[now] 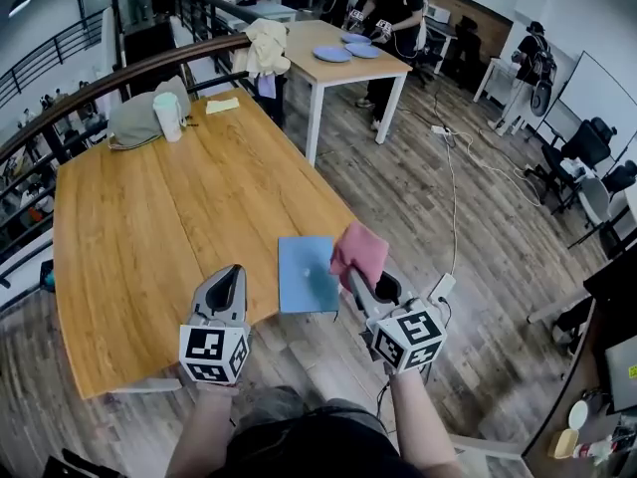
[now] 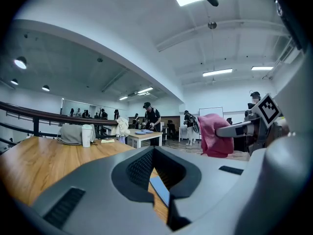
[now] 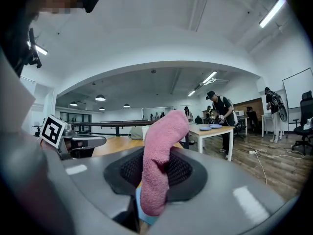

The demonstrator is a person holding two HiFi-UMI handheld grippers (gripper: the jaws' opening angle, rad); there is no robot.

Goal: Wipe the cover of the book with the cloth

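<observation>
A light blue book (image 1: pixel 306 273) lies flat at the near right corner of the wooden table (image 1: pixel 159 237). My right gripper (image 1: pixel 350 272) is shut on a pink cloth (image 1: pixel 359 251) that sticks up from its jaws beside the book's right edge. In the right gripper view the pink cloth (image 3: pixel 159 160) is pinched between the jaws and rises past them. My left gripper (image 1: pixel 229 285) is shut with nothing in it, left of the book over the table's near edge. In the left gripper view a sliver of the book (image 2: pixel 160 190) shows past the closed jaws, and the cloth (image 2: pixel 215 133) hangs at the right.
At the table's far end stand a white cup (image 1: pixel 168 116), a grey bag (image 1: pixel 134 119) and a yellow note (image 1: pixel 222 106). A second table (image 1: pixel 343 63) with blue plates (image 1: pixel 332 54) and people stands beyond. Cables (image 1: pixel 453 167) trail over the wooden floor at right.
</observation>
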